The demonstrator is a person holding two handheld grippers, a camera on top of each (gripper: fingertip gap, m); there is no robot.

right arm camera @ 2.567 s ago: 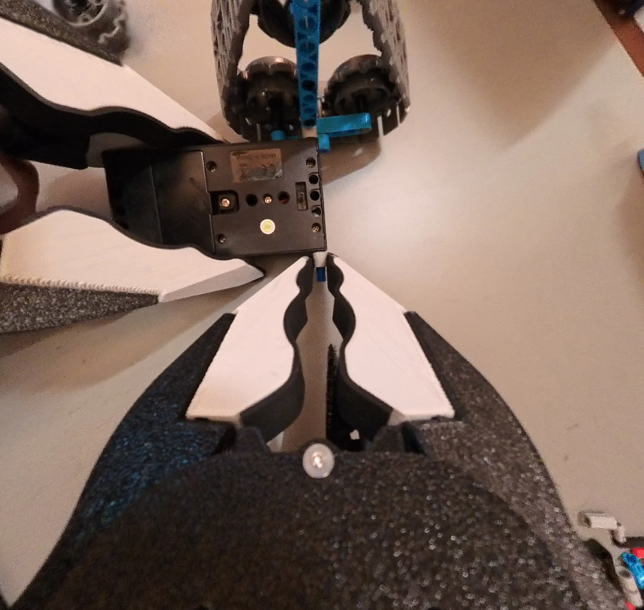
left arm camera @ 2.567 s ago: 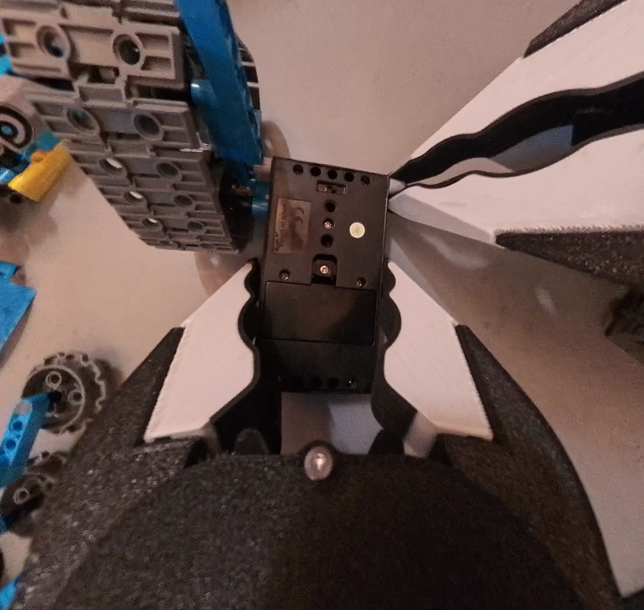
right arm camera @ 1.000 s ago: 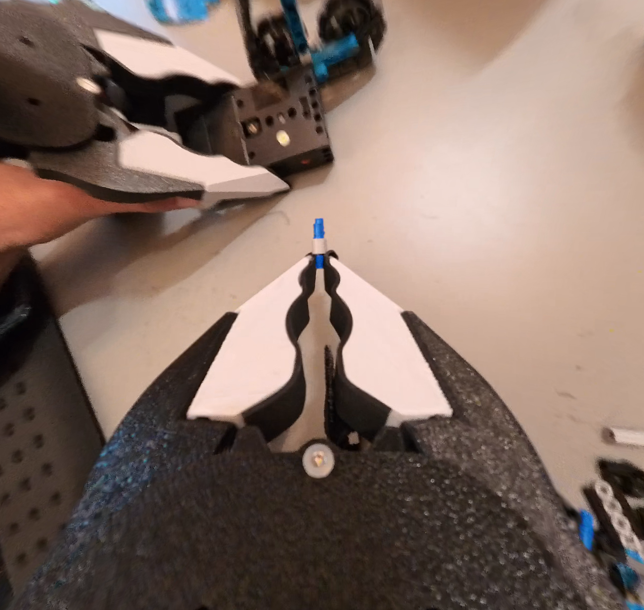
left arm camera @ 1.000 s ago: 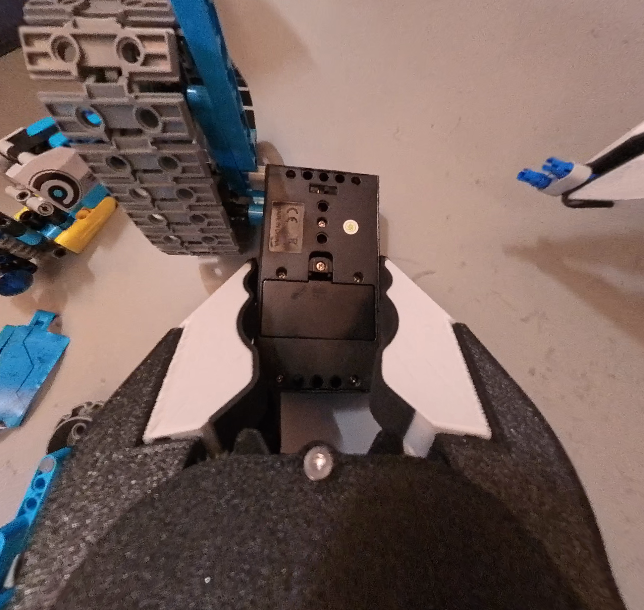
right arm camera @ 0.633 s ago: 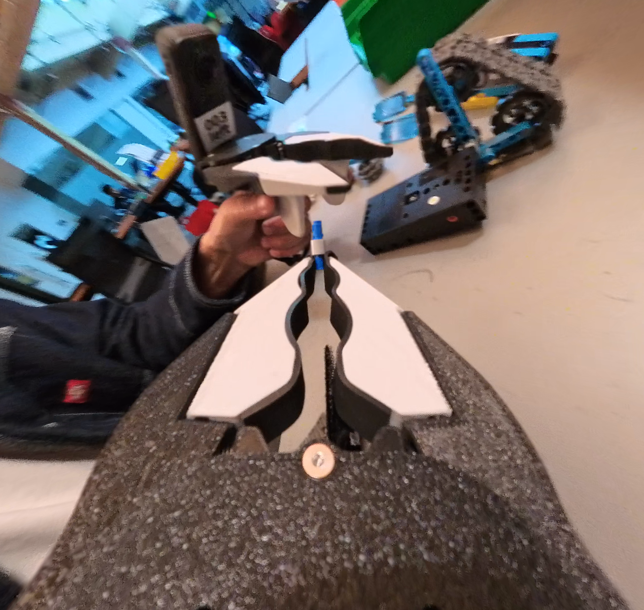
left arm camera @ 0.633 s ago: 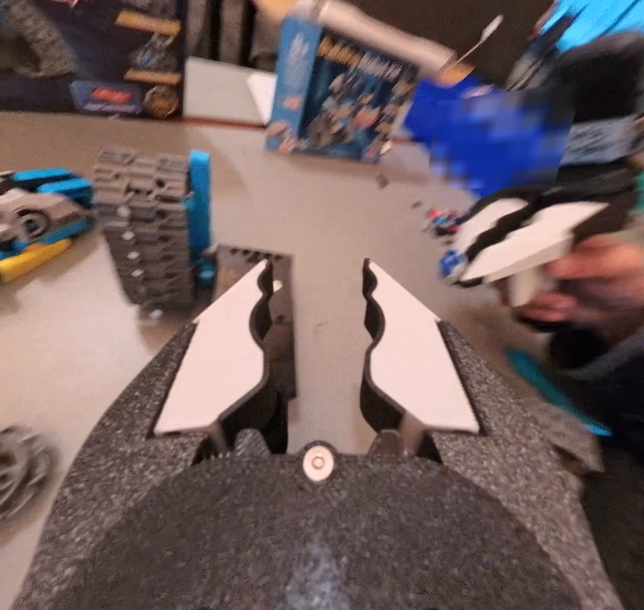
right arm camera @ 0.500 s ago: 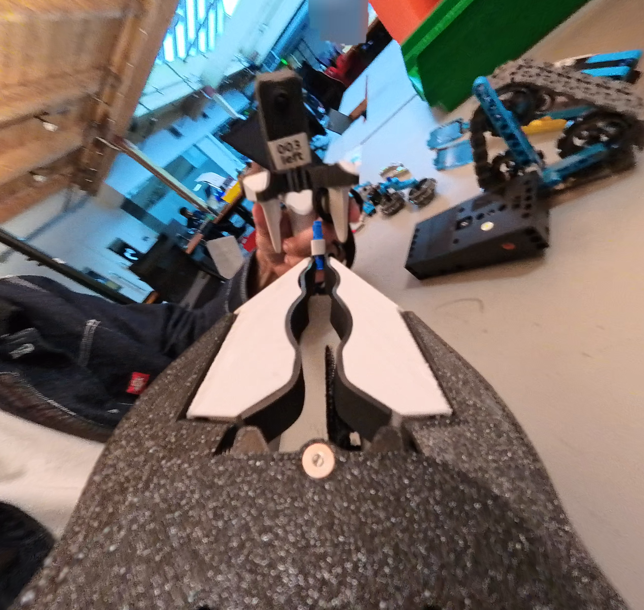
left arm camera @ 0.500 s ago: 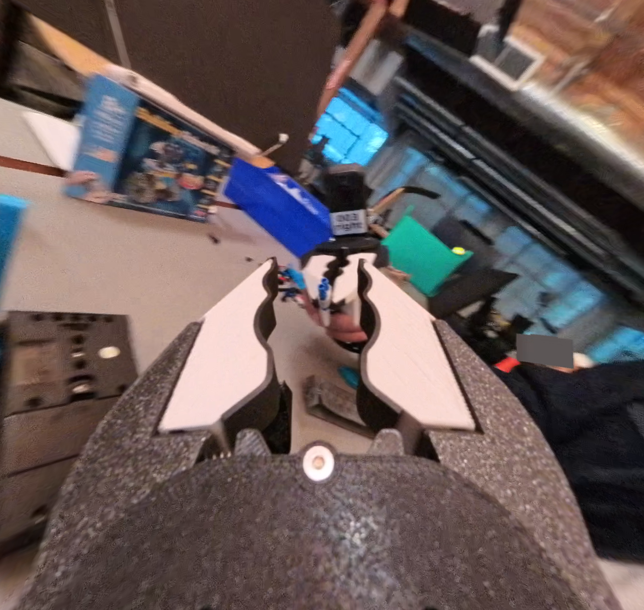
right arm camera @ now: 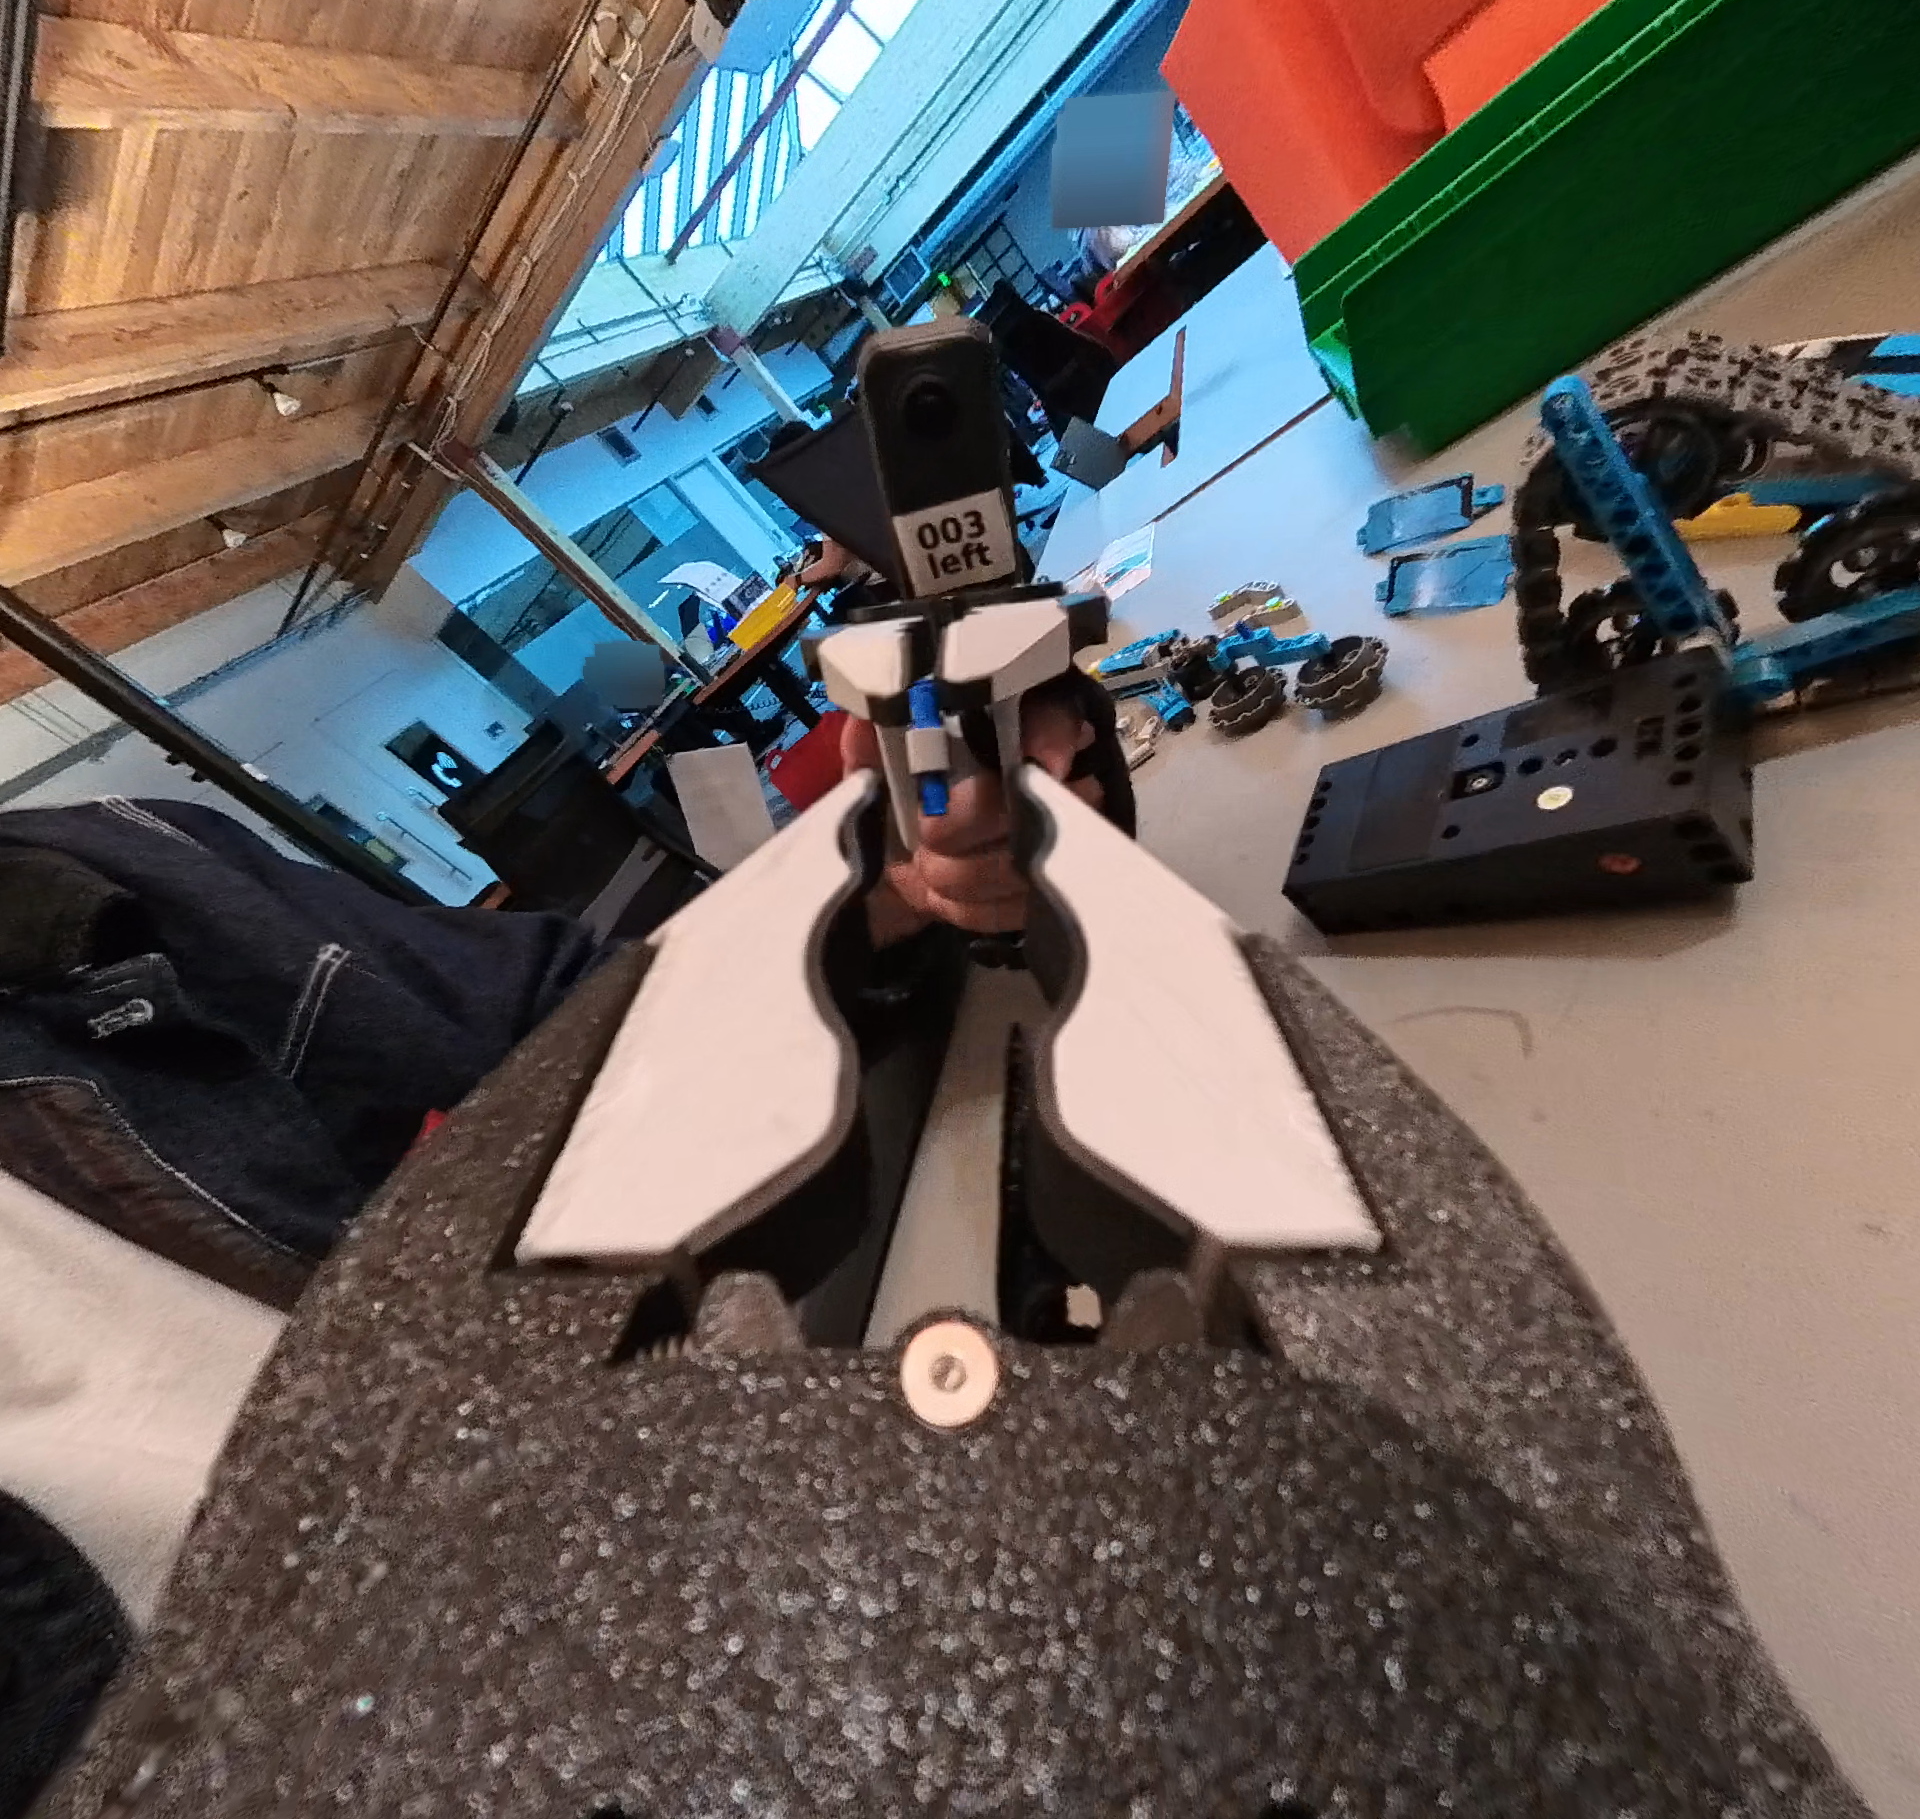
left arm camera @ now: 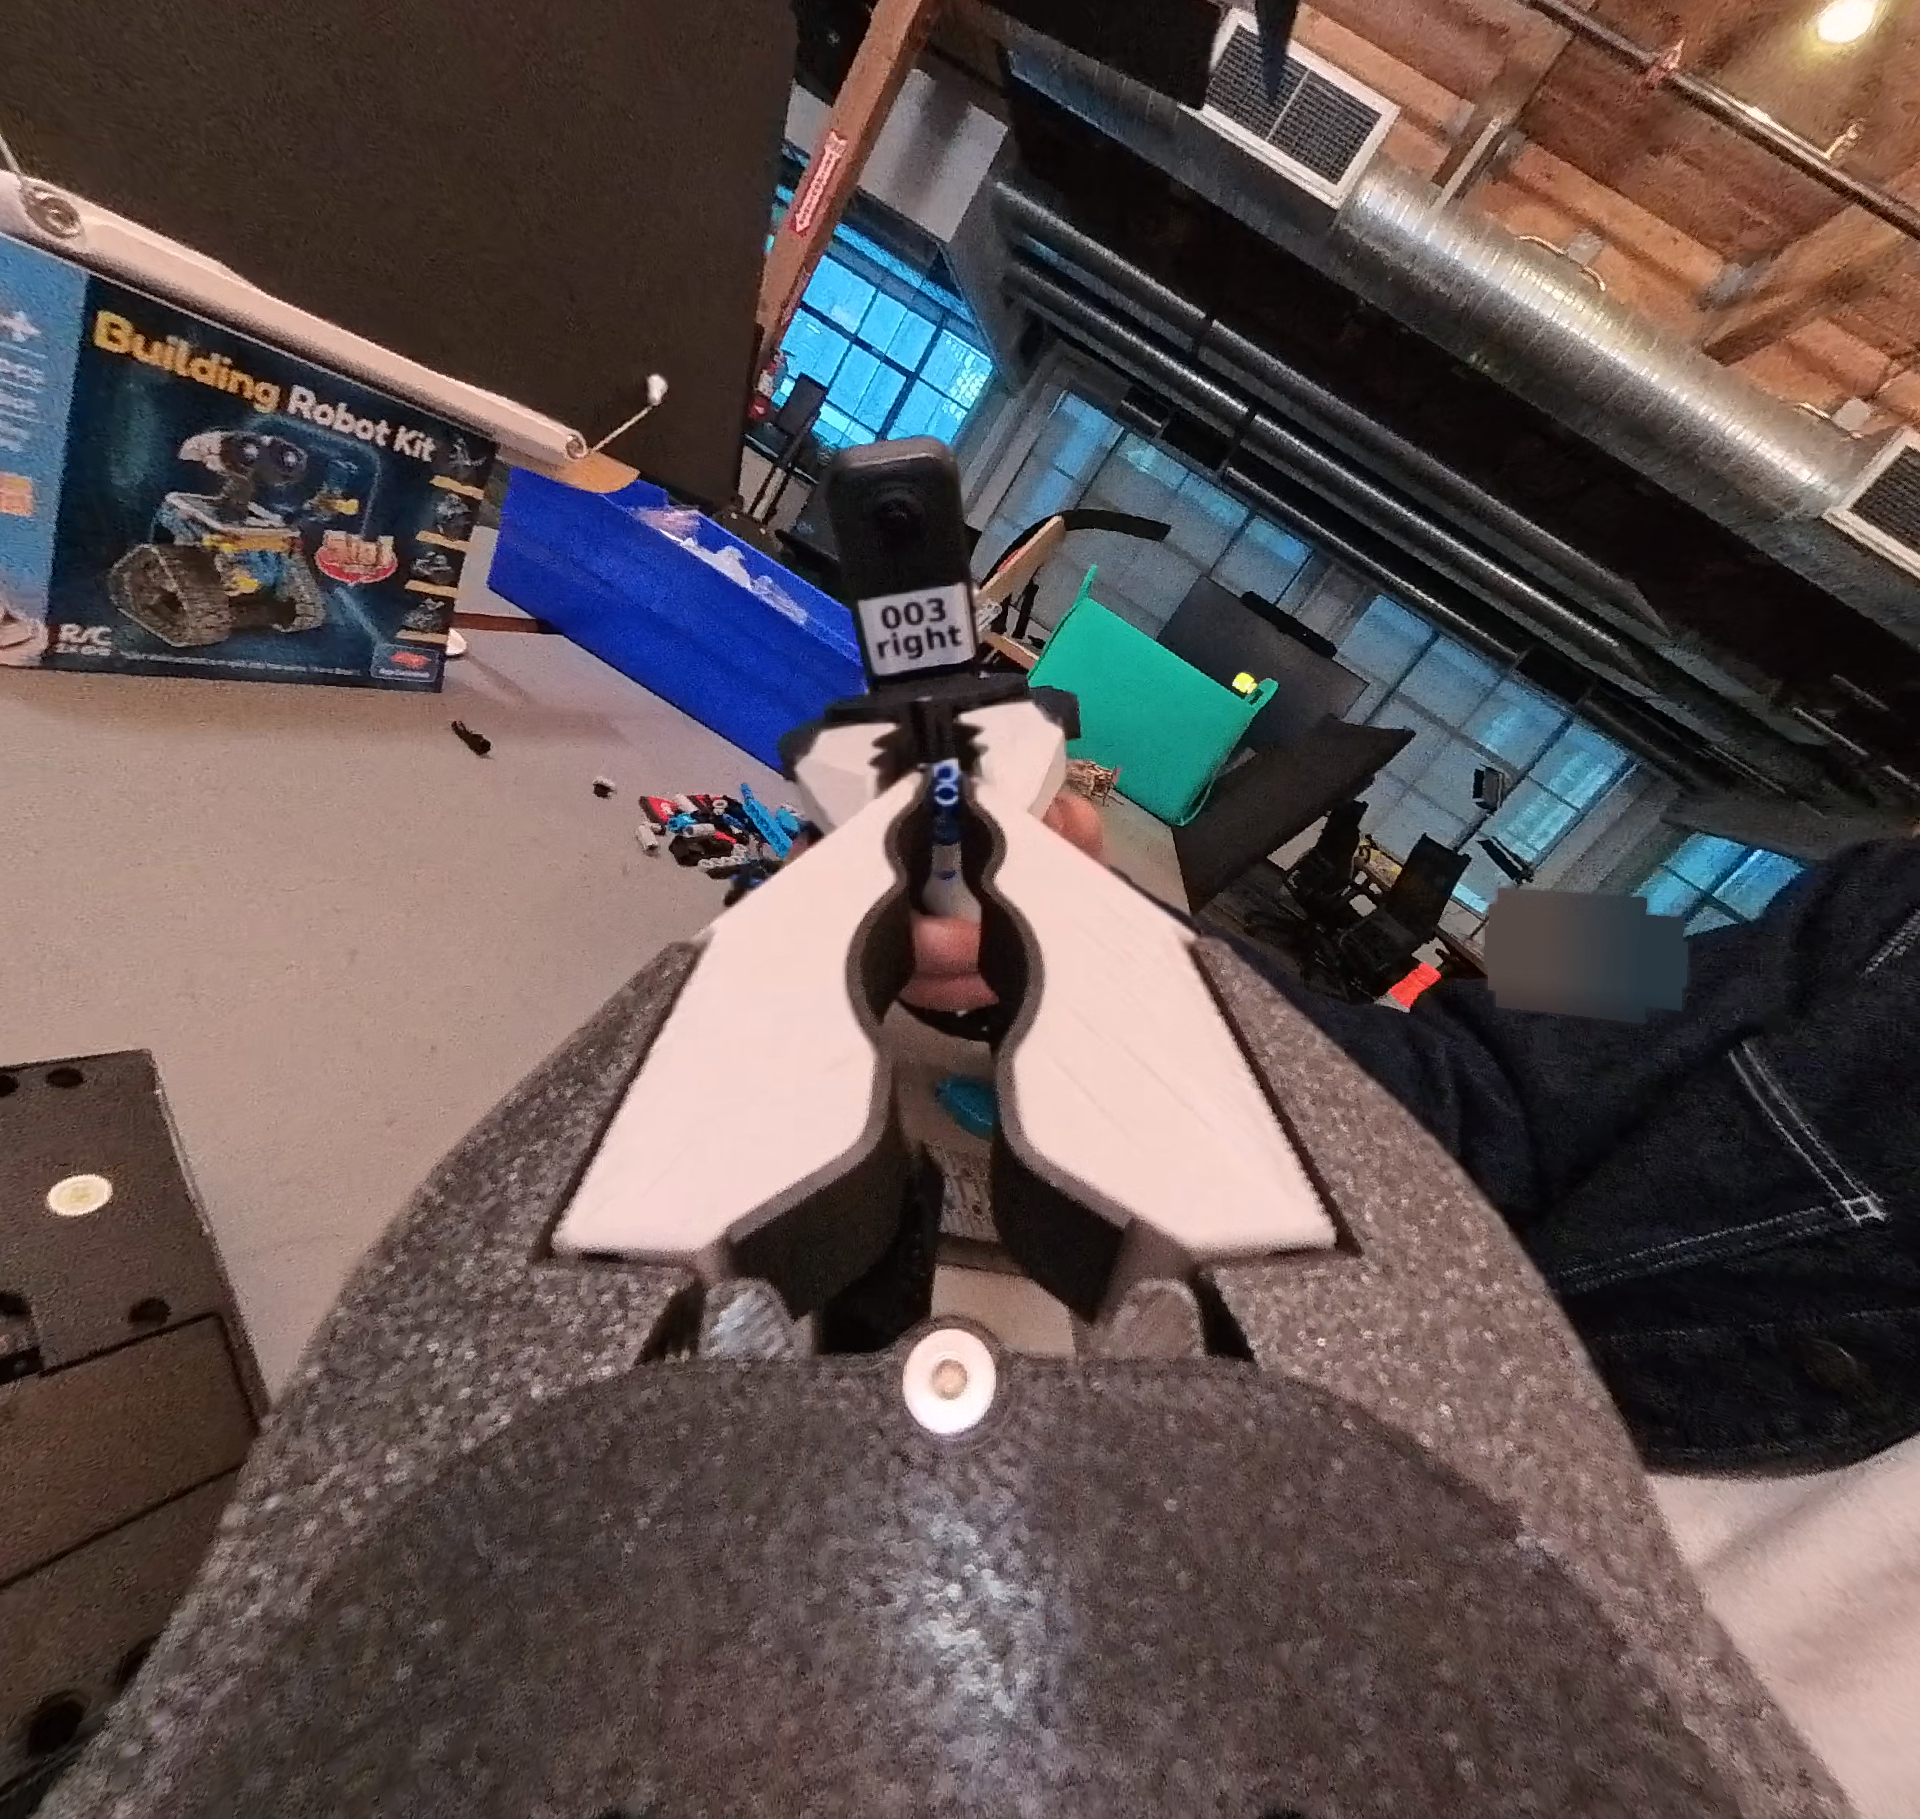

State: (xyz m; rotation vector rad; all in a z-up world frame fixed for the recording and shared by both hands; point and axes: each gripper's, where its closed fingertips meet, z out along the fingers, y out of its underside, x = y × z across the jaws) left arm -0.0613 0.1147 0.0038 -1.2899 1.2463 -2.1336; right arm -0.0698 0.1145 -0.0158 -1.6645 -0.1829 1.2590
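My left gripper (left arm camera: 940, 813) is shut on a small white-and-blue pin (left arm camera: 943, 839) and holds it in the air above the table. My right gripper (right arm camera: 943, 782) is open and empty, its tips on either side of that pin (right arm camera: 923, 743). The two grippers face each other tip to tip; the right one shows head-on in the left wrist view (left arm camera: 930, 767), and the left one in the right wrist view (right arm camera: 940, 720). A hand (right arm camera: 966, 865) holds the left gripper's grip.
A black battery box (right arm camera: 1527, 824) lies on the grey table (left arm camera: 312, 886), joined to a tracked vehicle (right arm camera: 1714, 481). Loose parts (left arm camera: 717, 824), a wheel assembly (right arm camera: 1236, 673) and blue panels (right arm camera: 1444, 564) lie around. A kit box (left arm camera: 208, 522), blue bin (left arm camera: 644, 595) and green crate (right arm camera: 1610, 242) stand at the back.
My left gripper let go of the black box, rose and shut on the pin. My right gripper carried the pin up to it and has opened.
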